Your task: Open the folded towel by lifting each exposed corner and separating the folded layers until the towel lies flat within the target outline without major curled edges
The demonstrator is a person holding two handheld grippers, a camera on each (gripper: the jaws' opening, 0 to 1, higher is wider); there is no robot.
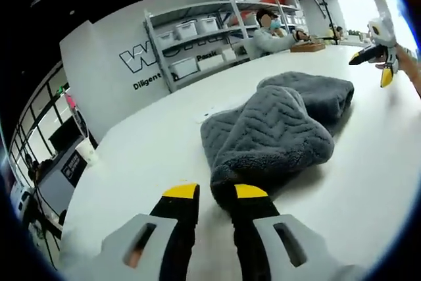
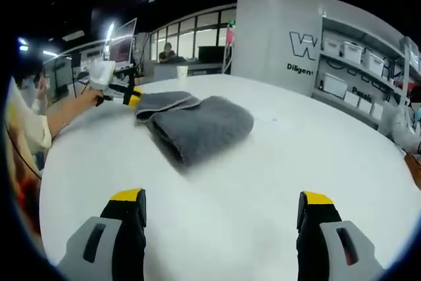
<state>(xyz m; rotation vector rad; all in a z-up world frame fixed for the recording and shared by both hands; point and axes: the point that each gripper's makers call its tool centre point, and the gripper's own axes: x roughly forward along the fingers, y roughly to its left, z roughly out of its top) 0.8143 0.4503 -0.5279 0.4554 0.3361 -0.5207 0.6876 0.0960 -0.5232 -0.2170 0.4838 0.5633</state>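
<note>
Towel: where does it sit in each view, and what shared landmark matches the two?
Left gripper view: the towel lies centre-right, its near corner at the left gripper.
Right gripper view: the towel lies upper centre-left on the table, well beyond the right gripper.
Shared landmark: the lettered wall.

Fluffy, ribbed grey cloth towel (image 1: pixel 276 129) lies on a smooth, matt white table (image 2: pixel 276 162)

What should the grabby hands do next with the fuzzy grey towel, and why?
Probably lift the left gripper, whose jaws sit around a corner of the towel, peeling that layer back. The towel is still folded on the white table, and the right gripper is open, well short of it.
</note>
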